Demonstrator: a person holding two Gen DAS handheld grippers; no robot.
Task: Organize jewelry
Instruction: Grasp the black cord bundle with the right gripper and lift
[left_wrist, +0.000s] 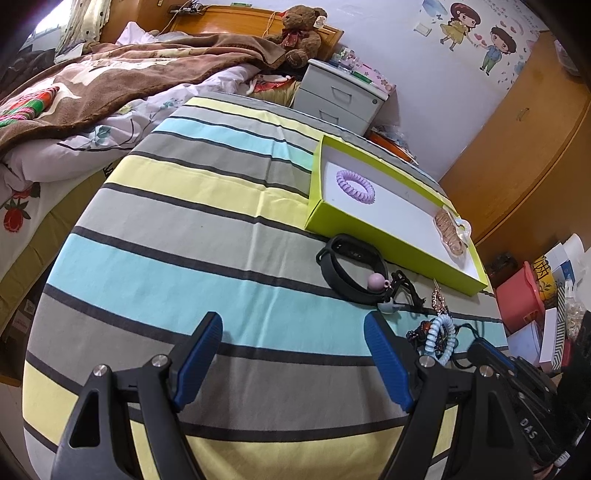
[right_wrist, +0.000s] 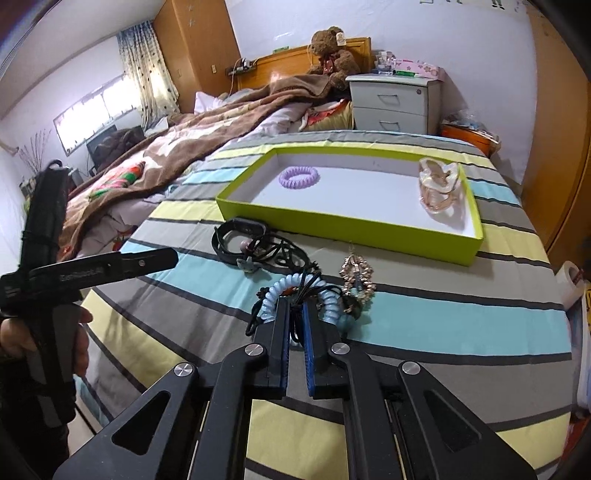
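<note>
My right gripper (right_wrist: 295, 302) is shut on a light blue spiral hair tie (right_wrist: 295, 282). The tie arches around its fingertips, and black cord strands are caught between the pads. Beside it on the striped bedspread lie a gold beaded chain (right_wrist: 356, 277) and a black wristband (right_wrist: 236, 236) tangled with black cord. Farther back, a lime-green box (right_wrist: 332, 225) holds a purple spiral tie (right_wrist: 298, 176) and a pale pink-gold bundle (right_wrist: 439, 188). My left gripper (left_wrist: 291, 321) is open over bare bedspread, left of the pile, with nothing between its blue pads. The blue tie (left_wrist: 439, 339) stands just right of it.
A crumpled brown blanket (left_wrist: 147, 74) covers the bed's far left. A grey nightstand (right_wrist: 395, 103) and a teddy bear (right_wrist: 332, 51) sit beyond the box. Boxes and a red bin (left_wrist: 517, 299) crowd the floor at the right of the bed. A hand (right_wrist: 14, 332) holds the left gripper's handle.
</note>
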